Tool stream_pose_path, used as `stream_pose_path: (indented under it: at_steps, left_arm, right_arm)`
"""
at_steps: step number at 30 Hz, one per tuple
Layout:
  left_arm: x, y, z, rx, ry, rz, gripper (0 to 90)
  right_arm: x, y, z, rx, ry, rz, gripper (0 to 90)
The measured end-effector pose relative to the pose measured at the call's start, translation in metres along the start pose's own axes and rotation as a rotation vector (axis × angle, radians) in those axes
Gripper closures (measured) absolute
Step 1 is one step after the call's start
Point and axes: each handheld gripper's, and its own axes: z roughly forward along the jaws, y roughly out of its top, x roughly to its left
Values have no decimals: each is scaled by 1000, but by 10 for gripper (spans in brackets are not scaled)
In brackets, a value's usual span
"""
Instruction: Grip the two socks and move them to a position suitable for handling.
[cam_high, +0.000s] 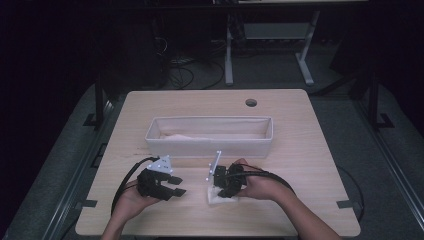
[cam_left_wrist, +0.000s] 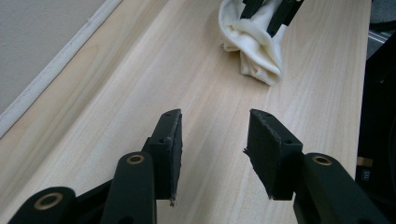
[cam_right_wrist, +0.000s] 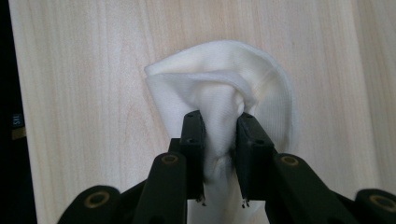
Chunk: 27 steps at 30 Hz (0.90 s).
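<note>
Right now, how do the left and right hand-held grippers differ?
The left hand-held gripper is open with only bare table between its pads; the right hand-held gripper is shut on the white cloth, bunching it. In the high view the left one lies level pointing toward the cloth, while the right one points down onto it. Both have black jaws.

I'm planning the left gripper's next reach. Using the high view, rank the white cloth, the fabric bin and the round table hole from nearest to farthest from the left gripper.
1. White cloth: to the side of the left gripper, pinched in the right gripper.
2. Fabric bin: beyond, mid-table.
3. Table hole: near the far edge.
</note>
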Motion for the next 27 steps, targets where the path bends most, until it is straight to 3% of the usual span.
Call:
stream_pose_path:
  at_steps: [11,22,27]
  left_arm:
    - [2,-2,-1,-4,6,-4,513]
    - [2,-3,0,-2,6,-6,495]
    - [4,-4,-1,2,11,-7,481]
  right_arm:
    - [-9,-10,-12,-54,17,38,744]
    - [-15,-16,-28,-65,-15,47,743]
    - [-19,-19,-32,-82,-8,61,744]
